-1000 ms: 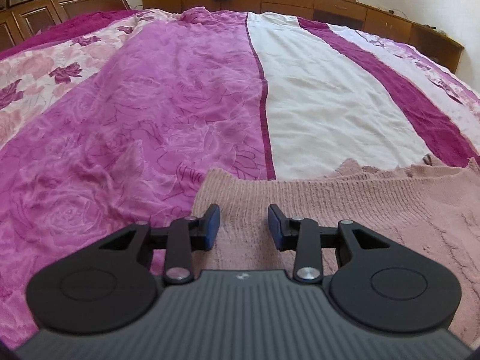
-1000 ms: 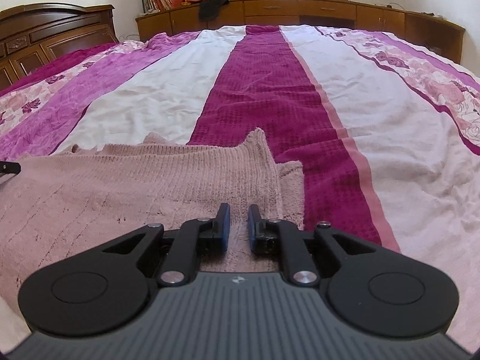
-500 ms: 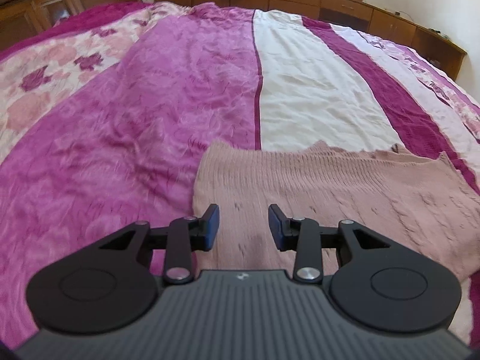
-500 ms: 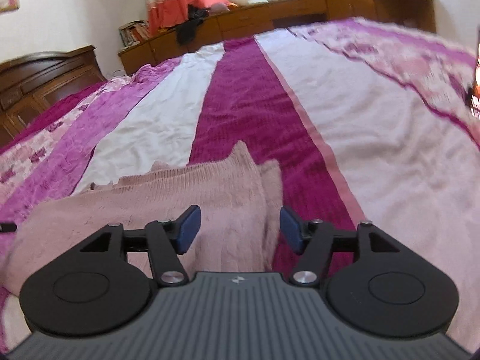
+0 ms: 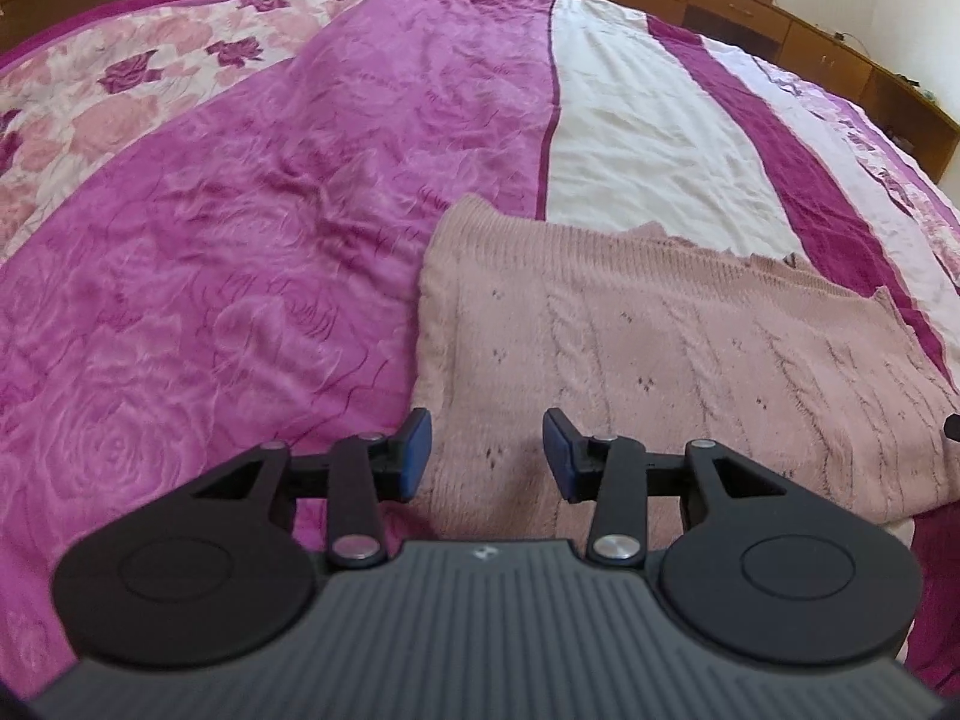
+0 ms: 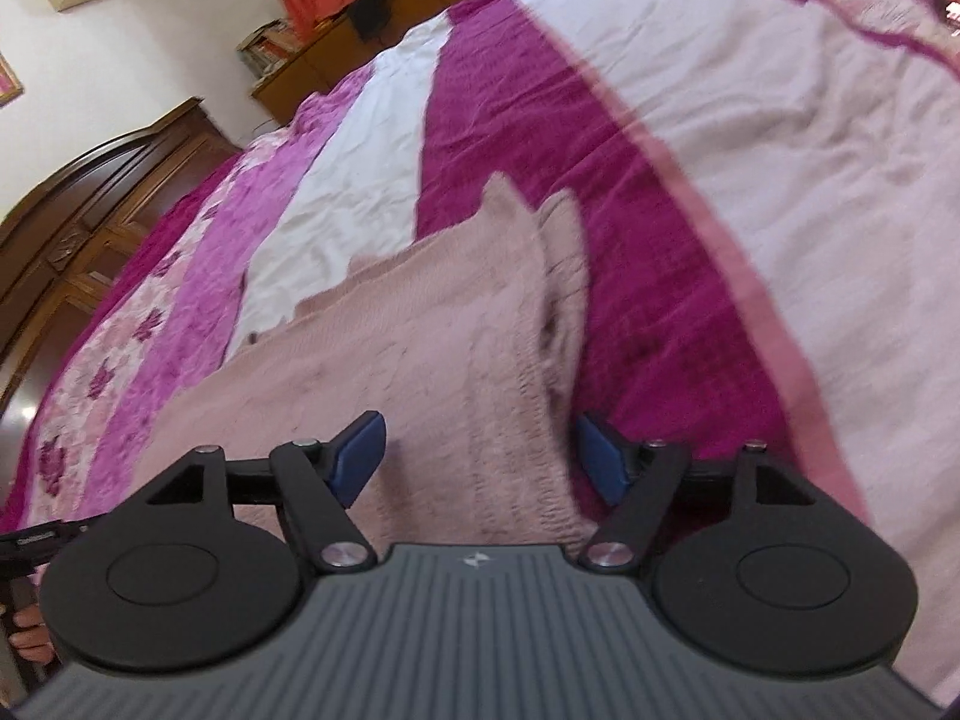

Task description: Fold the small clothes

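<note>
Sweater [image 5: 678,348] — a pink cable-knit garment — lies flat on the striped bedspread [image 5: 270,228], partly folded, near the edge of the bed closest to the person; it straddles the magenta, white and dark-purple stripes.

Left gripper [image 5: 485,455]: jaws spread apart, holding nothing, poised above the sweater's left near corner. Right gripper [image 6: 480,461]: jaws spread wider, likewise empty, above the right edge [image 6: 558,312] where a second layer of knit shows beneath the top layer; the right view is tilted and blurred, so fine detail there is uncertain.

Hazards, as judged from this state:
- Closing on the right edge may catch only the top layer; the lower layer would then stay behind and the fold would open up.
- A pinch taken too far inboard may bunch the loose knit; the resulting crease would be skewed.
- Uneven lift between the two grippers may drag the sweater across the slippery bedspread, spoiling alignment.

Orientation: the long axis runs left to right across the person's front, crosswise to the bedspread stripes; the ribbed, scalloped edge [image 5: 690,246] points away from the person, toward the far end of the bed.
</note>
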